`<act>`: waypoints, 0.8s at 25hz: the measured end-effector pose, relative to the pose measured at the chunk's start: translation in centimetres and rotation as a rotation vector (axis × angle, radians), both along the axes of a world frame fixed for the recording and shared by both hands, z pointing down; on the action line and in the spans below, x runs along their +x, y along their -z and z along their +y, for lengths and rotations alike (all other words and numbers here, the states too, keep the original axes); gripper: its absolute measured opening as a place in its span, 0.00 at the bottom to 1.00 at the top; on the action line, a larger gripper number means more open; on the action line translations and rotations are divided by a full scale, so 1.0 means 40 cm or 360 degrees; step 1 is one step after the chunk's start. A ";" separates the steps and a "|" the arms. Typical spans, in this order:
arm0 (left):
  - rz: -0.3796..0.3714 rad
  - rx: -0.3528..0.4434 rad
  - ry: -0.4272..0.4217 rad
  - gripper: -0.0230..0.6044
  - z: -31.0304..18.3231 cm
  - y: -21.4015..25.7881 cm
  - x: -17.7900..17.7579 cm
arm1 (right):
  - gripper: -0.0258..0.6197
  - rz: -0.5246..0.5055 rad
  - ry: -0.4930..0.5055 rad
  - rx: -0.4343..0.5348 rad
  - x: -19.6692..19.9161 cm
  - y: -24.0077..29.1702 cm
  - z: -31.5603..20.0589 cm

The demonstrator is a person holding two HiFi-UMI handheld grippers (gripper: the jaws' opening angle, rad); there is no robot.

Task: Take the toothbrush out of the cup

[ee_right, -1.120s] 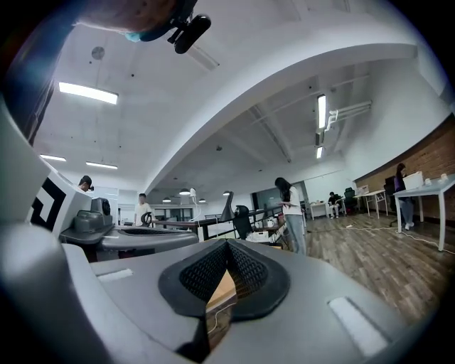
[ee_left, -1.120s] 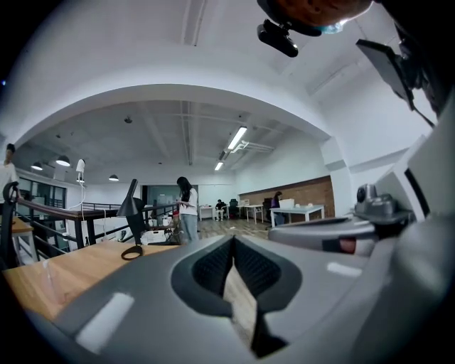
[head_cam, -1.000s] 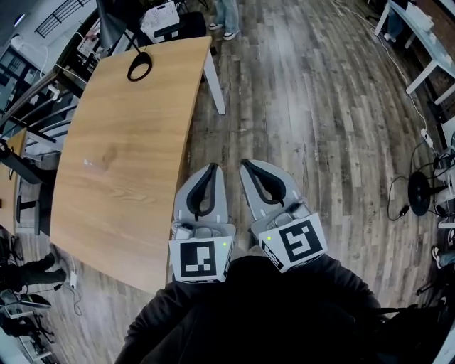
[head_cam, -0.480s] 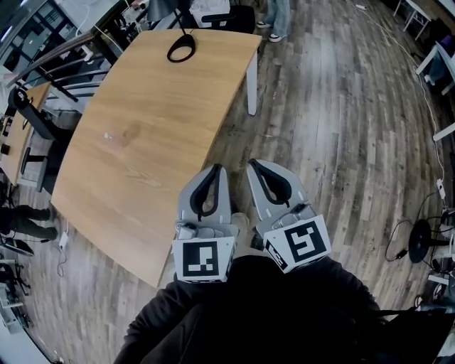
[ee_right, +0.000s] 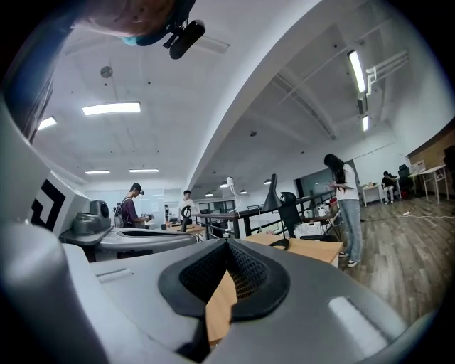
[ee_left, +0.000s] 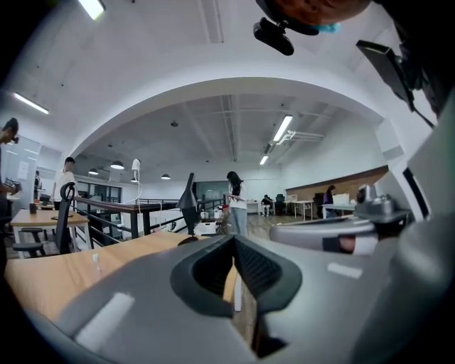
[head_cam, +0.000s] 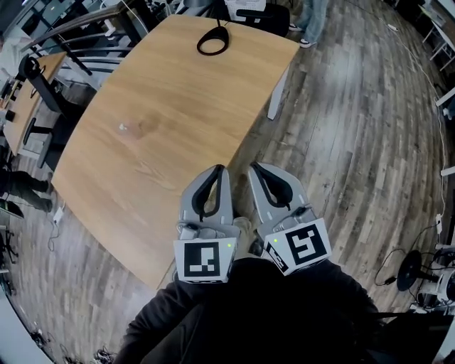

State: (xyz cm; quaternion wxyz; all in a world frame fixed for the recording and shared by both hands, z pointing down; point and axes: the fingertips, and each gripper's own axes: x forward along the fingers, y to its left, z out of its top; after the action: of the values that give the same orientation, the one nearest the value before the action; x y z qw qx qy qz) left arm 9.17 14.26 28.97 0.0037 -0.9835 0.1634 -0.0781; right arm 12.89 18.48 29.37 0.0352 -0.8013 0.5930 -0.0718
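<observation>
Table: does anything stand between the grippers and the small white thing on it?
Nothing visible does: only bare table lies between the left gripper, the right gripper and the white thing. It is too small to tell what it is.

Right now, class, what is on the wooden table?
A black desk lamp at the far end, a small white object. The left gripper hides part of the near edge.

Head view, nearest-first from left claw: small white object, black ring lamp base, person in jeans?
1. Small white object, mid wooden table, ahead-left of left claw.
2. Black ring-shaped lamp base, table's far end.
3. Person in blue jeans, beyond table.
</observation>
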 end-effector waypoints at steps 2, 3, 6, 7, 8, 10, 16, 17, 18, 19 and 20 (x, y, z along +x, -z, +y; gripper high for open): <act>-0.0009 -0.0014 0.0039 0.05 -0.042 -0.014 0.009 | 0.04 0.0001 0.0047 -0.0012 0.011 -0.011 -0.047; -0.0013 -0.0025 0.0064 0.05 -0.068 -0.021 0.013 | 0.04 0.0000 0.0074 -0.0020 0.017 -0.017 -0.074; -0.0019 -0.0060 0.0162 0.05 -0.155 -0.034 0.025 | 0.04 -0.0005 0.0162 -0.0046 0.035 -0.031 -0.163; -0.0020 -0.0066 0.0196 0.05 -0.185 -0.036 0.028 | 0.04 -0.0005 0.0193 -0.0052 0.040 -0.032 -0.194; -0.0020 -0.0070 0.0227 0.05 -0.215 -0.037 0.031 | 0.04 -0.0003 0.0223 -0.0057 0.043 -0.031 -0.226; -0.0016 -0.0076 0.0283 0.05 -0.277 -0.039 0.033 | 0.04 0.0000 0.0282 -0.0068 0.047 -0.032 -0.291; -0.0008 -0.0125 0.0508 0.05 -0.456 -0.048 -0.004 | 0.04 0.0006 0.0490 -0.0123 0.030 -0.047 -0.480; -0.0005 -0.0128 0.0554 0.05 -0.487 -0.051 -0.018 | 0.04 0.0011 0.0540 -0.0129 0.018 -0.049 -0.514; 0.0000 -0.0130 0.0600 0.05 -0.515 -0.053 -0.035 | 0.04 0.0018 0.0590 -0.0132 0.003 -0.049 -0.546; 0.0007 -0.0133 0.0645 0.05 -0.540 -0.053 -0.053 | 0.04 0.0027 0.0636 -0.0132 -0.014 -0.048 -0.574; 0.0014 -0.0135 0.0687 0.05 -0.563 -0.053 -0.073 | 0.04 0.0035 0.0676 -0.0128 -0.032 -0.046 -0.598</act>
State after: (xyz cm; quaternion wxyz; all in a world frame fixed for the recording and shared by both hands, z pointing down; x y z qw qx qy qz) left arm 6.26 -8.27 31.08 -0.0551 -0.9252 0.3668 -0.0796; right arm 11.63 -5.42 31.21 -0.0192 -0.6597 0.7456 -0.0926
